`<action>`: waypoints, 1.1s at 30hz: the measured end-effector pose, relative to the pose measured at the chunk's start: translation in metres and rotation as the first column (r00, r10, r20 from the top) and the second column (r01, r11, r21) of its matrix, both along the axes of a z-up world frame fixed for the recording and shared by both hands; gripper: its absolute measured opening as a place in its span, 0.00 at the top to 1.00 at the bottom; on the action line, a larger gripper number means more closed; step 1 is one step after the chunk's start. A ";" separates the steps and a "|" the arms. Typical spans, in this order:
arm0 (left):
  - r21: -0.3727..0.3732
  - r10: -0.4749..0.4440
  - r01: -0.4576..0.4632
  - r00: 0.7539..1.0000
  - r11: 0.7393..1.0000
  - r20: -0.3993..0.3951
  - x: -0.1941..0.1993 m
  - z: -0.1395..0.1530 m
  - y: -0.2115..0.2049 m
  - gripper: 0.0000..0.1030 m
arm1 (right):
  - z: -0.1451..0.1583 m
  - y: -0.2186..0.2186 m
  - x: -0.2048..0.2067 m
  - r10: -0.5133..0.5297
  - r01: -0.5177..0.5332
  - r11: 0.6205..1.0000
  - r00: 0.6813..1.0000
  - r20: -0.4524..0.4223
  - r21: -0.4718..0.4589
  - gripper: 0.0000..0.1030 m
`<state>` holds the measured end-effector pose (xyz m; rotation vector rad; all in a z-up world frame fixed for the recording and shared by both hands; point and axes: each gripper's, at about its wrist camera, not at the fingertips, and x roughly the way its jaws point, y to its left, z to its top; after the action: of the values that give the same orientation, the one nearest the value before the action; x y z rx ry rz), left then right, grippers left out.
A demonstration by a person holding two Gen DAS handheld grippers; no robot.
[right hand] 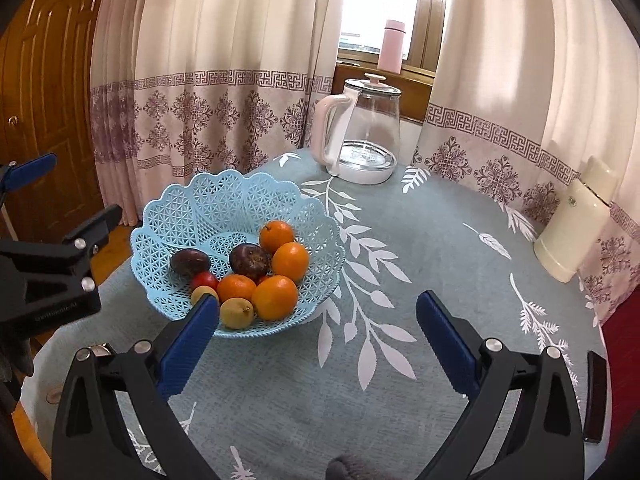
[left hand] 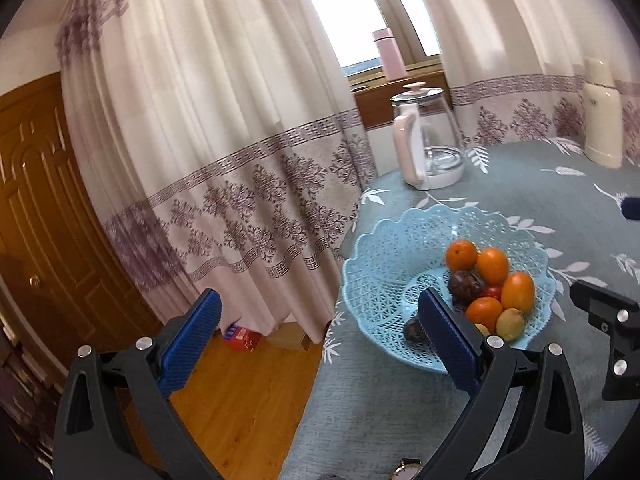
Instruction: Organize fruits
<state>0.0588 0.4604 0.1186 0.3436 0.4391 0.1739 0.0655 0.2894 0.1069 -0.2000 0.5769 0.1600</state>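
A light-blue lattice basket (left hand: pixel 372 280) (right hand: pixel 240 188) stands on the table near its left edge. In it lie several oranges (left hand: pixel 493 265) (right hand: pixel 275 297), two dark purple fruits (right hand: pixel 249 260), a small red fruit (right hand: pixel 205 279) and yellow-green ones (right hand: pixel 237 313). My left gripper (left hand: pixel 320 316) hangs open and empty over the table edge, its right finger (left hand: pixel 444 332) in front of the basket's near rim. My right gripper (right hand: pixel 316 320) is open and empty above bare cloth, just right of the basket; its left finger (right hand: pixel 192 336) overlaps the rim.
A glass kettle (right hand: pixel 364 132) with a pink handle stands at the back of the grey-blue leaf-print tablecloth (right hand: pixel 440 240). A cream thermos (right hand: pixel 576 224) is at the far right. Curtains, a pink bottle (right hand: pixel 391 46) on the windowsill and a wooden door (left hand: pixel 36 200) surround the table.
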 end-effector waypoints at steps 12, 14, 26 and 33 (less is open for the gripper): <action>0.022 -0.020 0.021 1.000 1.000 -0.013 0.001 -0.004 -0.006 0.03 | 0.000 0.007 -0.005 0.008 -0.007 0.999 1.000 0.026 -0.046 0.05; 0.021 -0.022 0.022 1.000 1.000 -0.017 0.002 -0.006 -0.005 0.03 | -0.001 0.007 -0.005 0.009 -0.008 0.999 1.000 0.024 -0.048 0.05; 0.024 -0.024 0.024 0.999 0.999 -0.023 0.003 -0.007 -0.005 0.03 | -0.002 0.011 -0.005 0.023 -0.021 0.998 1.000 0.017 -0.061 0.05; 0.028 -0.031 0.031 0.999 0.999 -0.024 0.002 -0.008 -0.008 0.03 | -0.003 0.014 -0.006 0.033 -0.033 0.998 0.999 0.009 -0.062 0.05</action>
<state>0.0608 0.4523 0.1109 0.3802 0.4551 0.1461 0.0597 0.3030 0.1041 -0.2699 0.5693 0.1734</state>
